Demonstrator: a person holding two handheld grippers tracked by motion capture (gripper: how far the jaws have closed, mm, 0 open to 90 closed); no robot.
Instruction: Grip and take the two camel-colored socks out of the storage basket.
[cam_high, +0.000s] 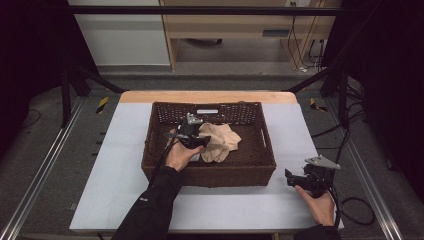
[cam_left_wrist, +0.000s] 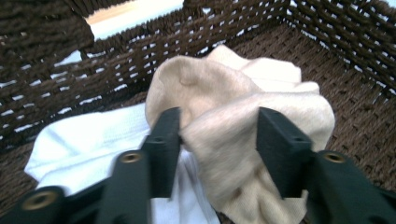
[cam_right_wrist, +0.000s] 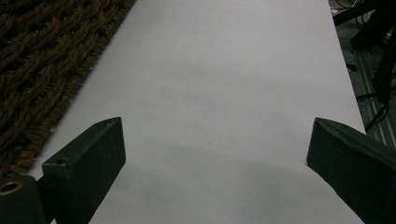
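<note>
A crumpled beige cloth (cam_high: 221, 140) (cam_left_wrist: 210, 84) lies in the middle of a dark brown wicker basket (cam_high: 207, 176) (cam_left_wrist: 327, 46). It rests partly on a white cloth (cam_left_wrist: 84, 144) on the basket floor. My left gripper (cam_high: 202, 141) (cam_left_wrist: 217, 135) reaches into the basket from the left. A fold of the beige cloth fills the gap between its two jaws and touches both. My right gripper (cam_high: 291, 177) (cam_right_wrist: 215, 154) hovers low over the white table cover, right of the basket's front corner. Its jaws stand wide open with nothing between them.
The basket stands on a white cover (cam_high: 115, 165) (cam_right_wrist: 224, 70) over a wooden table (cam_high: 207, 96). Its woven side (cam_right_wrist: 42, 60) runs close to the left of my right gripper. Metal frame rails (cam_high: 45, 155) and cables (cam_high: 357, 210) flank the table.
</note>
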